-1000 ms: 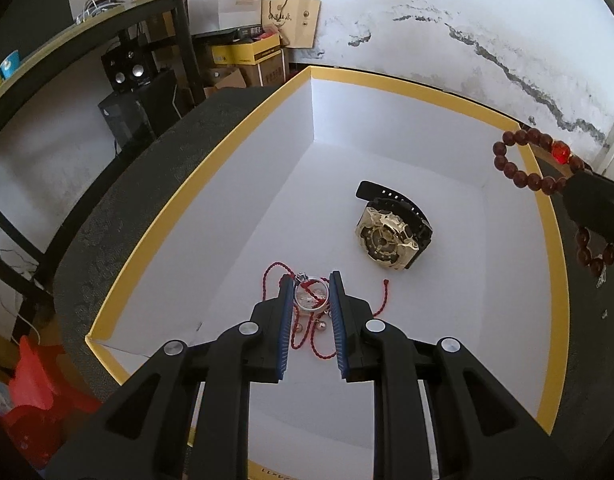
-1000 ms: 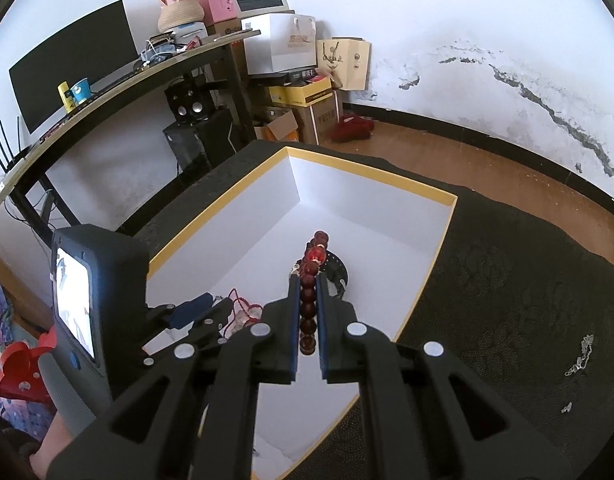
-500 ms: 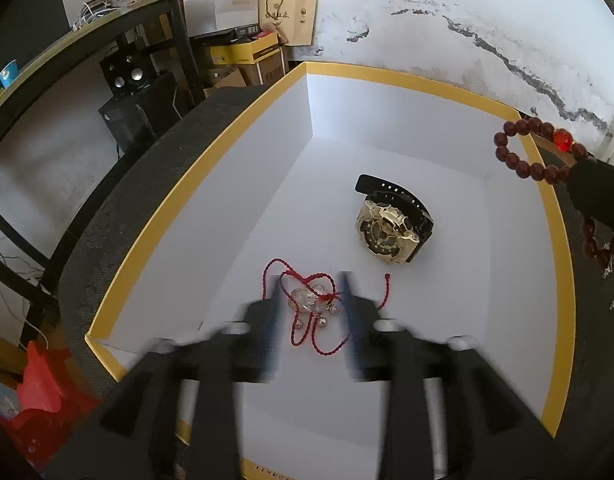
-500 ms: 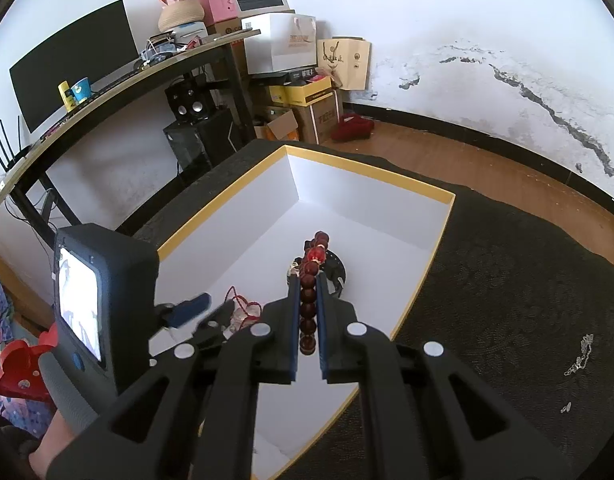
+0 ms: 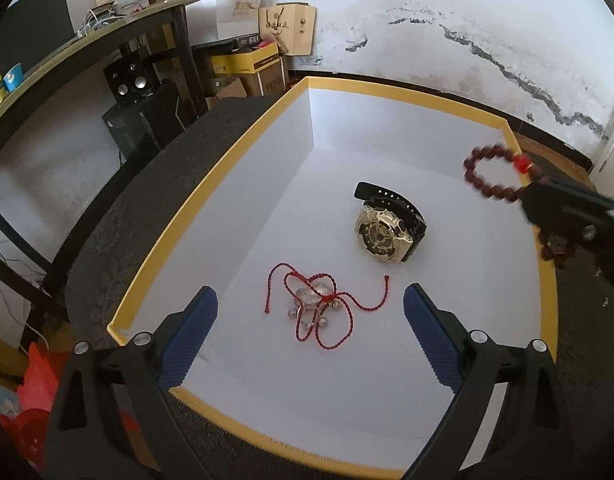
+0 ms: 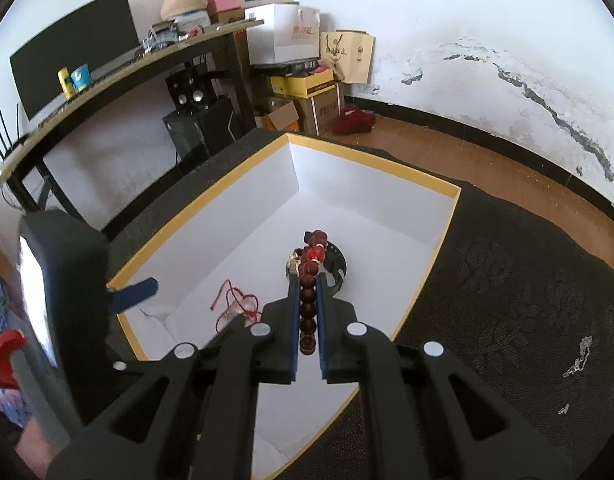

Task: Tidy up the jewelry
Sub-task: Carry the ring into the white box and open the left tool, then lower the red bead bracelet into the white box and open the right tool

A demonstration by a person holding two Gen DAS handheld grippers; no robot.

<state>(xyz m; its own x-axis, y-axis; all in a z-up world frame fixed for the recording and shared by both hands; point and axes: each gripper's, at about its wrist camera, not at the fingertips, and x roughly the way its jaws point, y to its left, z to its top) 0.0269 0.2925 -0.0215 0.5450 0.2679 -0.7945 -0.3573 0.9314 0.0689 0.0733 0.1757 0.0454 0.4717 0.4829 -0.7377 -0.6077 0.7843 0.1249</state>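
A white box with a yellow rim (image 5: 179,216) (image 6: 387,168) lies on dark cloth. On its floor lie a red cord bracelet with clear charms (image 5: 319,304) (image 6: 237,304) and a gold-faced watch with a black strap (image 5: 383,232). My left gripper (image 5: 310,302) hangs over the cord bracelet with its jaws opening wide; the bracelet lies loose on the floor between them, untouched. My right gripper (image 6: 307,280) is shut on a dark red bead bracelet (image 6: 309,280) (image 5: 491,176), holding it over the box's right side, above the watch (image 6: 335,264).
A small silver piece of jewelry (image 6: 579,356) lies on the dark cloth right of the box. Behind stand a desk (image 6: 127,60) with clutter, speakers (image 5: 131,84), cardboard boxes (image 5: 247,64) and a stained white wall. A red bag (image 5: 27,400) sits low at the left.
My left gripper has let go of the red cord bracelet and opened wide; the bracelet now lies on the box floor. The right gripper holds the beads as before.
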